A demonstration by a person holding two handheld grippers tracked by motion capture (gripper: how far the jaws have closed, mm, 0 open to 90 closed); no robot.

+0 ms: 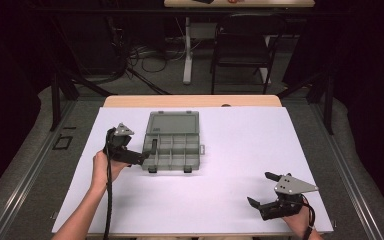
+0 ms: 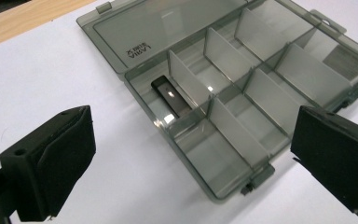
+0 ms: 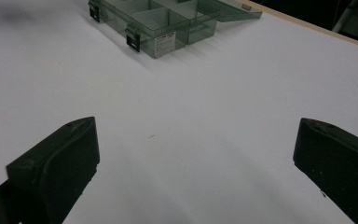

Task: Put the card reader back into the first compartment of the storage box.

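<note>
On the white table (image 1: 220, 165) sits a smoky grey organizer box (image 1: 174, 141), lid (image 1: 174, 123) swung fully open and lying flat behind the tray, latches on the near edge. Dividers split the tray into compartments. Left gripper view: one small flat black item (image 2: 171, 97) lies in a back-row end compartment next to the lid hinge; its exact kind cannot be told. Other compartments visible there look bare. Left claw (image 1: 149, 151) is at the box's left side, jaws spread wide, nothing between them; in its own view the jaws frame the tray corner from above. Left hand (image 1: 102, 167) grips the handle, cable trailing down toward the table's near edge. Right claw (image 1: 264, 190) is well apart from the box, near the table's front right corner, jaws also wide and holding nothing; right gripper view shows plain white surface between them, box far ahead. Beyond the table: a dark chair (image 1: 242, 47) and floor cables (image 1: 150, 57).
</note>
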